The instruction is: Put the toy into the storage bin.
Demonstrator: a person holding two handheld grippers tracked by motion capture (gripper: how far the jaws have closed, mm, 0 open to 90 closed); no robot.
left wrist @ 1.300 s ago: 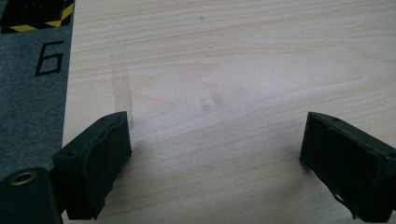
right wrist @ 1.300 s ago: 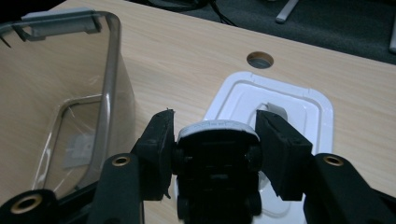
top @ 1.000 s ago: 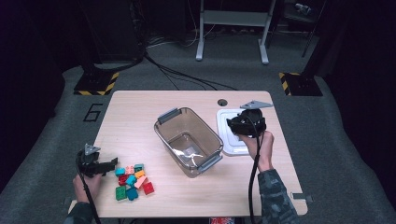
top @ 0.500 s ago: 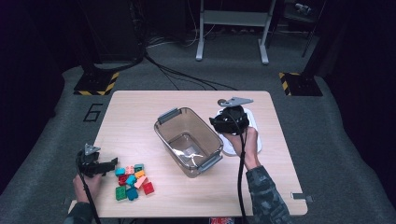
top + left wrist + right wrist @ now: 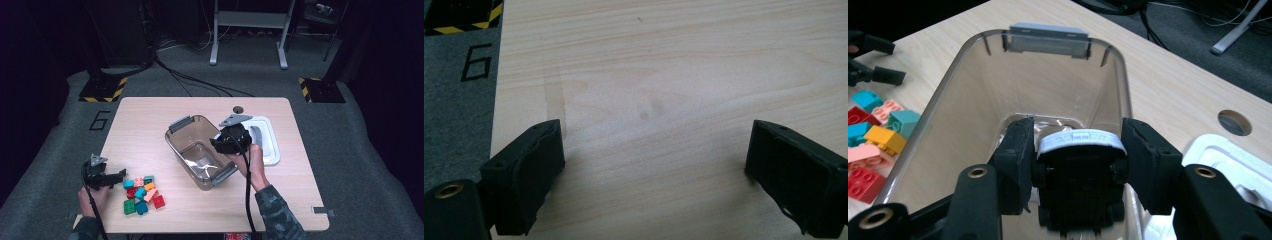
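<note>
Clear plastic bin [image 5: 201, 151]: stands near the middle of the wooden table [image 5: 150, 115], set at a slant, with a grey handle at each short end; the floor of it that can be seen is bare.
Right gripper [image 5: 1075, 150]: hangs over the right end of the bin, its jaws pinching a small black toy car [image 5: 1079, 185] with a white top, which sits above the open bin rather than on its floor.
Right hand [image 5: 252, 162]: comes up from the bottom edge just right of the bin, forearm in a patterned sleeve, cable trailing down toward the person.
White lid [image 5: 265, 142]: lies flat on the table just right of the bin, partly behind the right gripper.
Left gripper [image 5: 654, 165]: jaws spread wide with only bare wood between them, low over the table near its left edge.
Left hand [image 5: 92, 195]: rests at the table's near left corner.
Toy bricks [image 5: 142, 192]: a loose pile of red, green, teal, orange and pink pieces on the table, just right of the left gripper and well apart from the bin.
</note>
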